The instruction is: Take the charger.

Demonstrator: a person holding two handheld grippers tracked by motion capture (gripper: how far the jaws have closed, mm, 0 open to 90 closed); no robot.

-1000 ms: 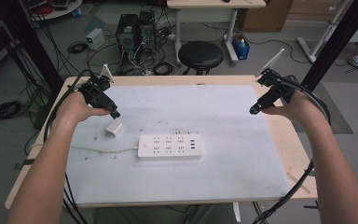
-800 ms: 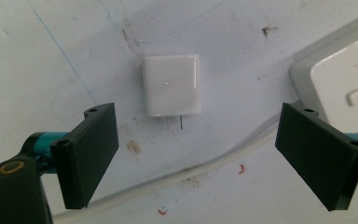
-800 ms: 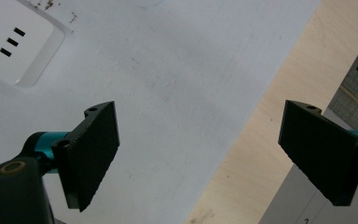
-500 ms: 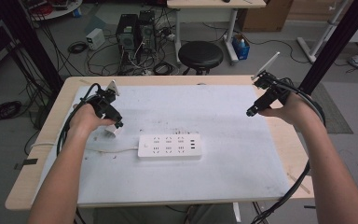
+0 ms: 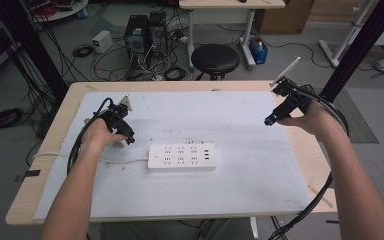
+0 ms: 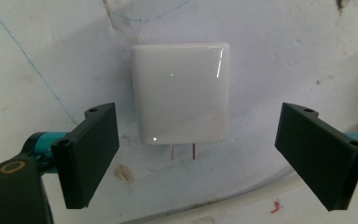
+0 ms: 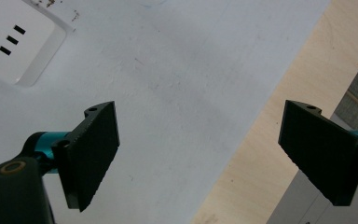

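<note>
Left gripper (image 6: 198, 154) has its jaws spread wide and is parked right over a little white plug-in charger (image 6: 180, 93), which lies flat on the pale mat (image 6: 279, 56) between the two black pads, touching neither. You can see the two metal prongs (image 6: 182, 151) poking out of the edge nearest the camera, lying level with the mat. From the high view the same left gripper (image 5: 125, 136) sits at the left side of the table, with the charger tucked just under it and mostly hidden by the hand.

My read on handling: that shell is glossy hard plastic (you can see the light glinting off it), so it'll be light, rigid and a bit slippery. I'd close on the two flat side faces, about mid-body, squarely, so it doesn't squirt out or twist. Stay off the prongs, since they're thin and it'd pivot on them. No real fragility worry, it just won't forgive a skewed pinch.

Just to the right of it sits the white power strip (image 5: 182, 156), its cord (image 5: 125, 161) trailing off left past the gripper. Looks like that's where the charger is headed.

Right gripper (image 5: 269, 121) is also gaping, holding nothing, hovering over the far right of the mat near the bare wooden table edge (image 7: 256, 154), well apart from everything.
</note>
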